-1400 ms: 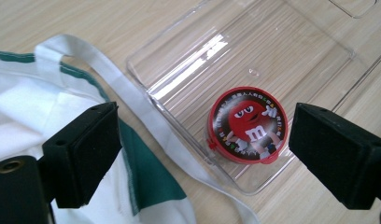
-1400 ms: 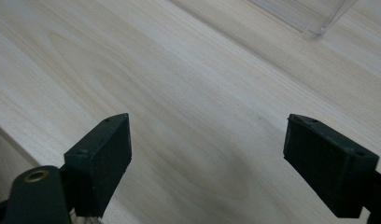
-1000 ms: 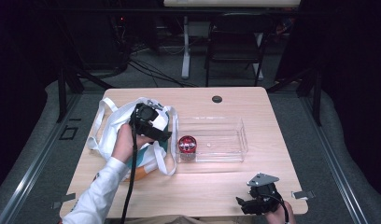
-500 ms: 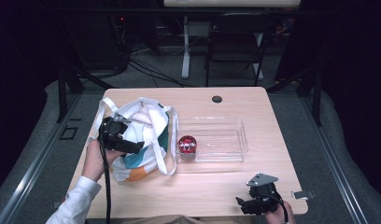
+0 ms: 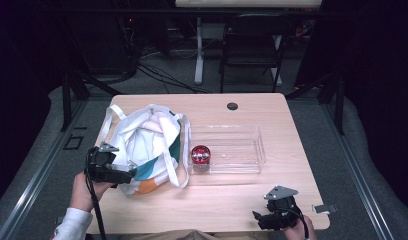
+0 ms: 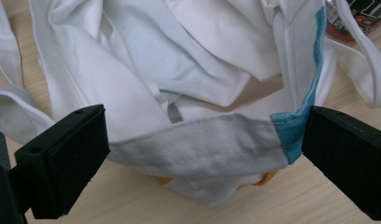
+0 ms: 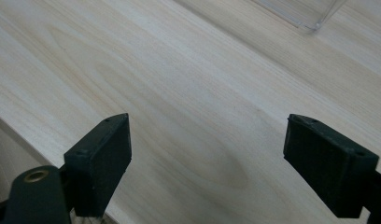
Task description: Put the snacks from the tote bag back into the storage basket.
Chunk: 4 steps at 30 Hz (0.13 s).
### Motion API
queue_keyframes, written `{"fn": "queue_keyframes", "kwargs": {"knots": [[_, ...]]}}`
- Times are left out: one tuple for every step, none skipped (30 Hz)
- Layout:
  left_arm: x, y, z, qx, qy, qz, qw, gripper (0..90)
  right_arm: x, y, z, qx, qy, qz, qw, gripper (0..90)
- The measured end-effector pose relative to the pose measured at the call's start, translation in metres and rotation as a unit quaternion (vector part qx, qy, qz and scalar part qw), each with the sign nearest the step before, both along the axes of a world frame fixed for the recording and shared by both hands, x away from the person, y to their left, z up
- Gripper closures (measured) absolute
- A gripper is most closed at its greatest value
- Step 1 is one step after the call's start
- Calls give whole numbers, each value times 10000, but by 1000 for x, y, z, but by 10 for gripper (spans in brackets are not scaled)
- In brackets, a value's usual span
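So the left gripper sits at the 8 o'clock corner of the bench, jaws spread wide, nothing pinched. In the left gripper view the near hem of the tote bag runs straight across the gap between them, from the left jaw to the right one, so my guess is the step in hand is grabbing that rim to open or hold the bag.

To do it well I'd push forward a bit so the hem sits deep between the jaws, then close on the doubled band only, not the loose folds behind it. The webbing strap sits right by the left jaw, easy to catch by accident.

The bag's a soft white canvas, crumpled and slumped, with a teal edge strip and orange panel low down. It'll bunch and slide, so pull slowly.

At 3 o'clock of the bag there's a clear rigid plastic tray, with a small round red glossy can at its bag-side end.

The right gripper hangs at 5 o'clock over bare pale woodgrain, wide open too, holding nothing.
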<state>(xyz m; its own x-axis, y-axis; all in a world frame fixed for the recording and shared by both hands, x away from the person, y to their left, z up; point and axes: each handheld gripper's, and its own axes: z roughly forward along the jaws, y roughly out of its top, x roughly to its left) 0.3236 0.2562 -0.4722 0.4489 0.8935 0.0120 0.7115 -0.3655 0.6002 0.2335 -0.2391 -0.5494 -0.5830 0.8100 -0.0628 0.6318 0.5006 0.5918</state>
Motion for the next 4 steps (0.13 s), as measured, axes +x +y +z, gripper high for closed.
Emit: {"fn": "queue_keyframes", "kwargs": {"knots": [[0,0,0,8,-20,31,10000,9,0,0,0,-17,26,33,10000,147],[0,0,0,3,-11,32,10000,8,1,0,0,-21,34,34,10000,147],[0,0,0,8,-14,29,10000,8,1,0,0,-20,39,31,10000,147],[0,0,0,-7,-27,27,10000,8,1,0,0,-12,32,17,10000,147]]}}
